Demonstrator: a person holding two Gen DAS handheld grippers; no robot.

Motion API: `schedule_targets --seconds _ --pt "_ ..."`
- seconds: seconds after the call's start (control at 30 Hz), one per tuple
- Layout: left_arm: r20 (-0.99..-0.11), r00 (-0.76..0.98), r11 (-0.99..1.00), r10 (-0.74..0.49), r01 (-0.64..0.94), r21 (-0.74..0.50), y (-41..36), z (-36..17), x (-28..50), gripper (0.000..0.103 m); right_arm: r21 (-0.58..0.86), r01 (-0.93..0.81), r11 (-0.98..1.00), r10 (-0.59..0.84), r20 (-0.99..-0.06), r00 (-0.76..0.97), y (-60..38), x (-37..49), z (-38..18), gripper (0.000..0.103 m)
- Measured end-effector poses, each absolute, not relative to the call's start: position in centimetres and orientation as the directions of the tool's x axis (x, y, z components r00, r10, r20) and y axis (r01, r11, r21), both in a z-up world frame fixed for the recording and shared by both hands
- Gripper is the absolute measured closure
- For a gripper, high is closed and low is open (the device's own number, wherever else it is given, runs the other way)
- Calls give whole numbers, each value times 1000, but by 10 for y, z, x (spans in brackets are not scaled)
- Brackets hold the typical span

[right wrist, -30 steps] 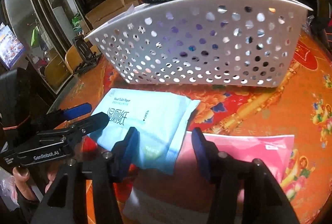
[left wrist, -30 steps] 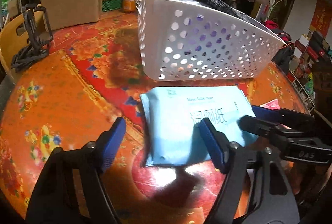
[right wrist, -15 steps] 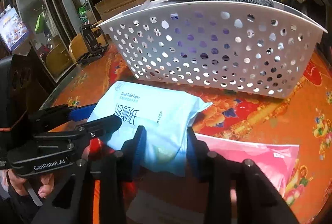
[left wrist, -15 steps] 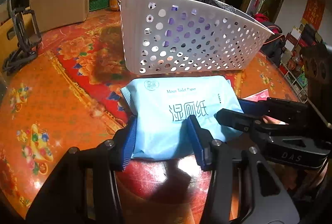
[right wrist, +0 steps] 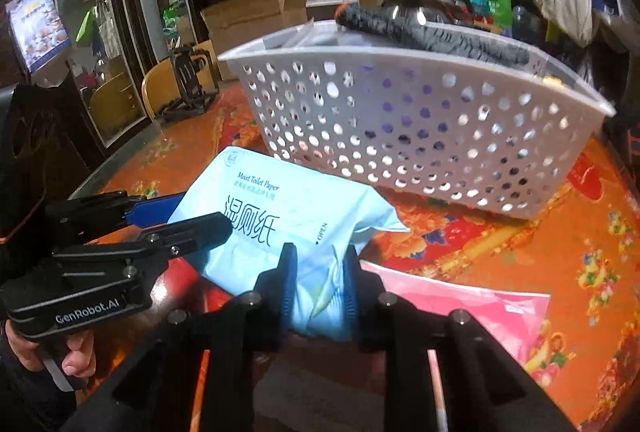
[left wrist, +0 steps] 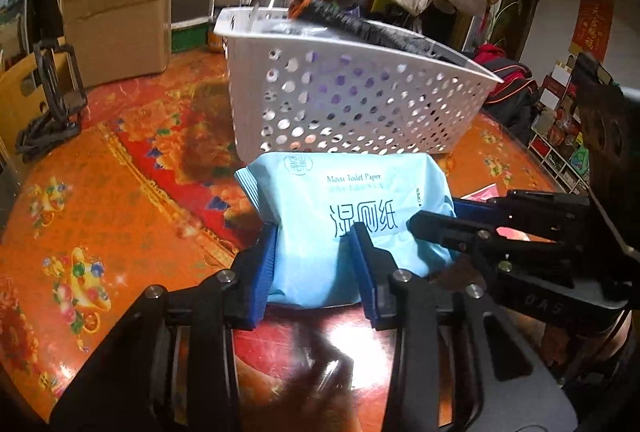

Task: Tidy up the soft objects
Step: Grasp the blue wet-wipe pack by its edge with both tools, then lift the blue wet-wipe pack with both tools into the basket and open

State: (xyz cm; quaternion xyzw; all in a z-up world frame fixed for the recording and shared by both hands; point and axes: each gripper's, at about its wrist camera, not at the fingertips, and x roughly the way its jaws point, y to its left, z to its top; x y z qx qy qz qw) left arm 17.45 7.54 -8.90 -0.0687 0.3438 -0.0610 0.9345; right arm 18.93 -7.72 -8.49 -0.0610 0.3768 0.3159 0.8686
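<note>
Pale blue film wrapped the pack of moist toilet paper (left wrist: 344,216), and it puckered wherever a pad bit into it, which suggested a soft, squashy bundle inside a fairly slick skin. The pack was held just in front of the white perforated basket (left wrist: 360,104), its far edge near the basket's foot; whether it was clear of the orange tablecloth (left wrist: 100,216) could not be told. The left gripper (left wrist: 316,264) had closed its blue pads onto the near left part of the pack, narrowed to the width of the pinched bundle. The right gripper (right wrist: 318,284) was clamped tighter on the right end, where the wrapper bunched into folds between its pads. A flat pink packet (right wrist: 472,308) lay on the cloth just beside that end.

The pack would probably feel moderately heavy for its size (wet wipes hold water) and would sag between two holds. A grip across the thick body seemed safer than one on the crimped end seam, which could slide out. Dark fabric (right wrist: 432,32) already lay across the basket's rim.
</note>
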Motion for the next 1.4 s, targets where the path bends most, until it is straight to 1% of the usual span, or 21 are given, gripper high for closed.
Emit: schedule_targets --seconds 0.2,0.37,0.57,0.73,0.9,1.0,1.13,1.27,1.4 --pt "-583 796 983 -162 76 -168 67 -73 157 69 87 -589 803 497 -642 583 -91 170 -66 83" --pt "-533 836 989 -134 79 -125 55 -48 142 69 52 -590 806 501 -591 632 -100 152 -46 83" --pt "-495 860 991 -123 85 -98 46 -19 137 69 25 -583 812 503 -538 677 -109 135 -23 83" --pt "-454 881 991 -134 110 -78 37 24 151 69 6 -578 816 501 -505 702 -119 139 5 83" --pt "-427 893 989 -145 125 -75 33 74 184 69 -20 -567 823 495 -463 735 -128 162 50 83" --pt "-421 896 990 -139 122 -68 31 99 210 70 -25 -560 828 491 -450 746 -130 185 76 83" --pt "-436 892 992 -124 116 -45 29 117 247 70 -30 -550 834 478 -457 750 -129 215 96 83" --pt "-475 872 993 -117 111 -41 30 114 289 70 -1 -544 839 476 -481 736 -130 252 102 83" --pt "-516 849 993 -117 103 -55 31 98 323 70 61 -541 839 489 -520 700 -132 288 92 83"
